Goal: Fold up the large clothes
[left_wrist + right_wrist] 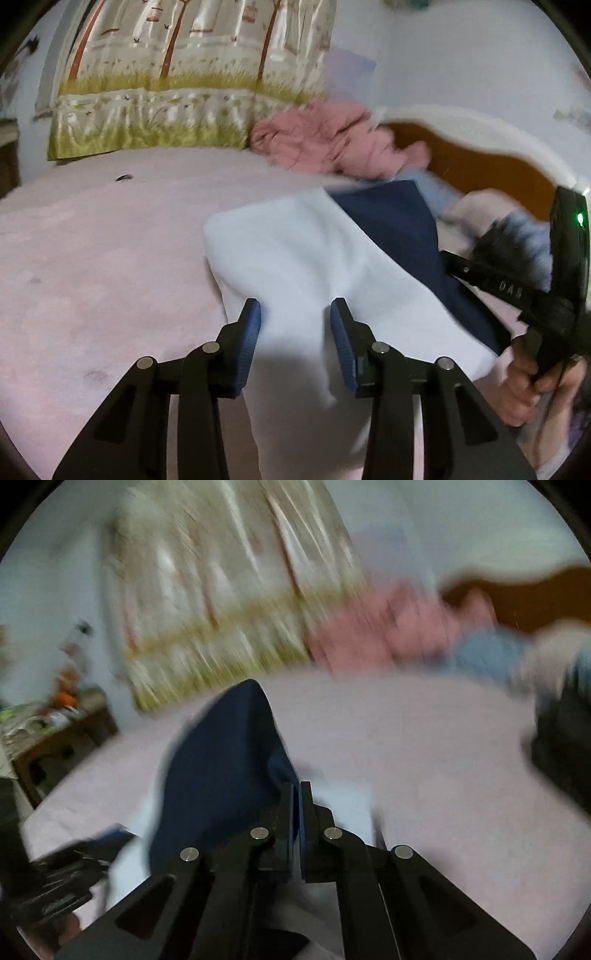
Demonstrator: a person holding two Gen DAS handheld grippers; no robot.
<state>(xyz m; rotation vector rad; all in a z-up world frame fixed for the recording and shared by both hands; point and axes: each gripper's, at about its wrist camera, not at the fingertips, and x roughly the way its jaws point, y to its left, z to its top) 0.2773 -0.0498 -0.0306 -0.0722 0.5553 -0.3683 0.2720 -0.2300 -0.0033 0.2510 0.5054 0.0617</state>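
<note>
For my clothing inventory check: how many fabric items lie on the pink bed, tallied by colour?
White and navy garment: 1
Crumpled pink garment: 1
Light blue fabric piece: 1
Tree-print satin pillow: 1
Total: 4
More may lie blurred at the right edge.

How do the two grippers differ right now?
The left gripper has its jaws apart, with white cloth lying between the blue pads; whether they press it is unclear. The right gripper has its jaws closed, beside navy cloth; a pinch cannot be confirmed. The left view is sharp, the right view blurred. Both are black with blue pads and point over the pink bed.
</note>
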